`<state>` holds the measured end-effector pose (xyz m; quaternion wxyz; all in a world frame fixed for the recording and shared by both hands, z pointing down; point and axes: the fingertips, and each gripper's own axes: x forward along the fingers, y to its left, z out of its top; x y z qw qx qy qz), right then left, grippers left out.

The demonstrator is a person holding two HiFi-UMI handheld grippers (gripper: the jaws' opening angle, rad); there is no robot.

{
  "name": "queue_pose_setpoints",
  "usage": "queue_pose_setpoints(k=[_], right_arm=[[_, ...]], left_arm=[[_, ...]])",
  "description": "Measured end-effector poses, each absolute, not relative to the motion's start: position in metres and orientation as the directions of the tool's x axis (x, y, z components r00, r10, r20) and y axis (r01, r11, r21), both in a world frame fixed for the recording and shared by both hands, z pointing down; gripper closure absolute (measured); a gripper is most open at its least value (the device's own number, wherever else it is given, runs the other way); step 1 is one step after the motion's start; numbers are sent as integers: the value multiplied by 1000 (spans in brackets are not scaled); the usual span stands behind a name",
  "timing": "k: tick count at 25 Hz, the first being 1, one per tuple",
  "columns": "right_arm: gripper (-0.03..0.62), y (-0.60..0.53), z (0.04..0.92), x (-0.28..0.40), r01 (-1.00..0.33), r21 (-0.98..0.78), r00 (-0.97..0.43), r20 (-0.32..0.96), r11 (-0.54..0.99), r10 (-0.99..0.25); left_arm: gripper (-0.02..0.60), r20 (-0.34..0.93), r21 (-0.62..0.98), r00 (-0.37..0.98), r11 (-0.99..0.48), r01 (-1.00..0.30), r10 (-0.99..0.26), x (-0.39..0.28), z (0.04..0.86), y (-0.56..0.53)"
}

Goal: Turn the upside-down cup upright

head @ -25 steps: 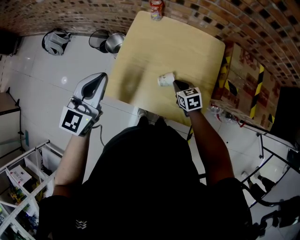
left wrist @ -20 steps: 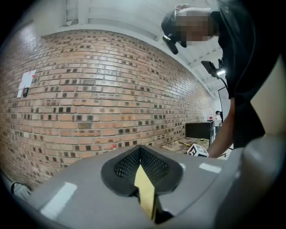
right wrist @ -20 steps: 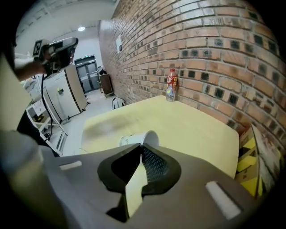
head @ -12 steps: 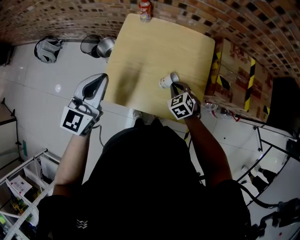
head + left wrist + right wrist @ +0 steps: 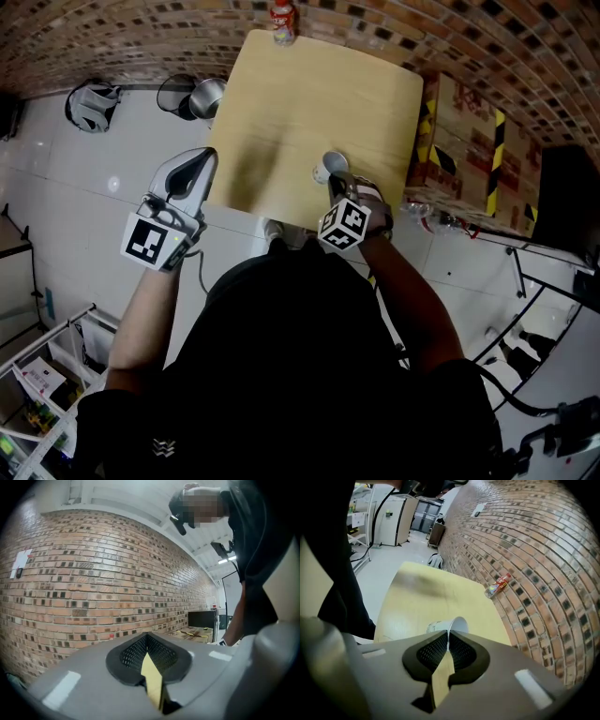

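From the head view, my right hand-held gripper [image 5: 335, 183] holds the white paper cup [image 5: 323, 169] tilted, mouth showing, over the table [image 5: 281, 94] near its front edge. My left hand-held gripper [image 5: 194, 169] hangs off the table's left side.

In the left gripper view, its 2 jaws are together and empty, facing a brick wall [image 5: 93, 573].

In the right gripper view, the jaws are clamped on the cup's wall. A bottle [image 5: 499, 584] is at the table's far edge.

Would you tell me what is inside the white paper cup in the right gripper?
Only bare pale wall shows inside the white paper cup, plus one jaw of the right gripper, which pinches its rim. The cup's bottom is hidden.
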<state>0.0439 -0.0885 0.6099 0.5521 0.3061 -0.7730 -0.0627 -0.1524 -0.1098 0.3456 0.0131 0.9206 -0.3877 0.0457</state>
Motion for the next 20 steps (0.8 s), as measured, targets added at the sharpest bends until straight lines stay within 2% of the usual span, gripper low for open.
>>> queue_pose_setpoints(k=[7,14,20], right_arm=[[569,-80,611,28,-377,410,-248,819,831,-517],[531,-74,603,17,-410,354,-307,814,841,-492],[531,-74,593,22,-488,315,-339,790,814,-510]], left_arm=[[581,92,-19,677,-681,-732,-730,-163,344,-108],[581,85,-13,676,-679,-734,-732,-164,343,-108],[581,78,-10,685,-688,-726,-724,-158,343,-109]])
